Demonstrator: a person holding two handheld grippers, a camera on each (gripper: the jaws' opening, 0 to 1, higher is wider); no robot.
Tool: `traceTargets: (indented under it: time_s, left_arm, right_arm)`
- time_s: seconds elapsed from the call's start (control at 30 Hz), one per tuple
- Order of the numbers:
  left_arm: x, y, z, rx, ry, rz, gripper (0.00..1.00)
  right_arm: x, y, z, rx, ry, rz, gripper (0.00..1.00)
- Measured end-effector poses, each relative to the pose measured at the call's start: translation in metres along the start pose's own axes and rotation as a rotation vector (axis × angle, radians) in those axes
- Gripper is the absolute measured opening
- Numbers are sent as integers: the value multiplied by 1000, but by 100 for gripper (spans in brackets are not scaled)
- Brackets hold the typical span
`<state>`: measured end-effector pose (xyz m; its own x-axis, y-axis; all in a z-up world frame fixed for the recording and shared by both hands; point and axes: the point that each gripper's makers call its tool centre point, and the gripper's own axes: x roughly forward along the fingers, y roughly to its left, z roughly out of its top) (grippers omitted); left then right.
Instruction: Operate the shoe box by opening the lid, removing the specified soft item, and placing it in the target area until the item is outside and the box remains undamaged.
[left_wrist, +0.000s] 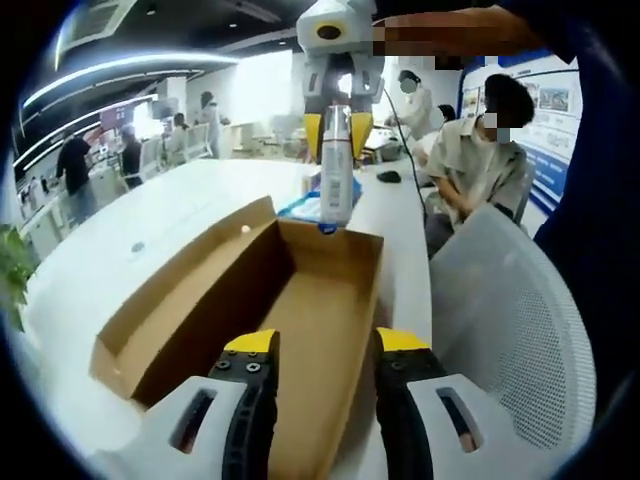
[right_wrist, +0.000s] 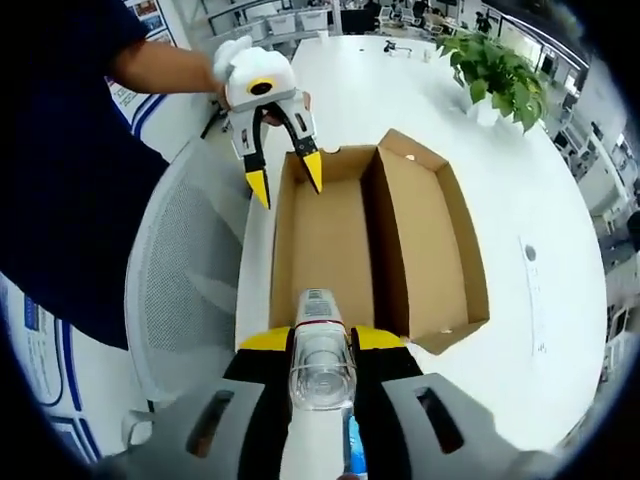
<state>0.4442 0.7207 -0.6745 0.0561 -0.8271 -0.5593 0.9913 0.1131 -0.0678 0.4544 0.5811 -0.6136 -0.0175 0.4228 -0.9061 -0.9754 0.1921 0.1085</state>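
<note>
The brown cardboard shoe box lies open on the white table, its inside bare and its lid folded out to one side. My right gripper hangs above the box's far end, shut on a white soft tube that points down. In the right gripper view the tube with its clear cap sits between my right gripper's yellow tips, above the box. My left gripper is open at the box's other end, holding nothing; it is open too in the right gripper view, as the left gripper.
A white mesh chair stands close beside the box. A blue packet lies on the white table just behind the box. A potted plant stands further along the table. A person sits nearby.
</note>
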Motion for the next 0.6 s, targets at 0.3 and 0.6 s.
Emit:
traceTargets:
  time_s: [0.3,0.6]
  left_arm:
    - [16,-4,8,12,29,-2,36]
    - [32,-6,26,32,8,1,36]
  right_arm:
    - [-11,-7,-44,14,89,-28,20]
    - [-18,-11,-91,40,156,-55,20]
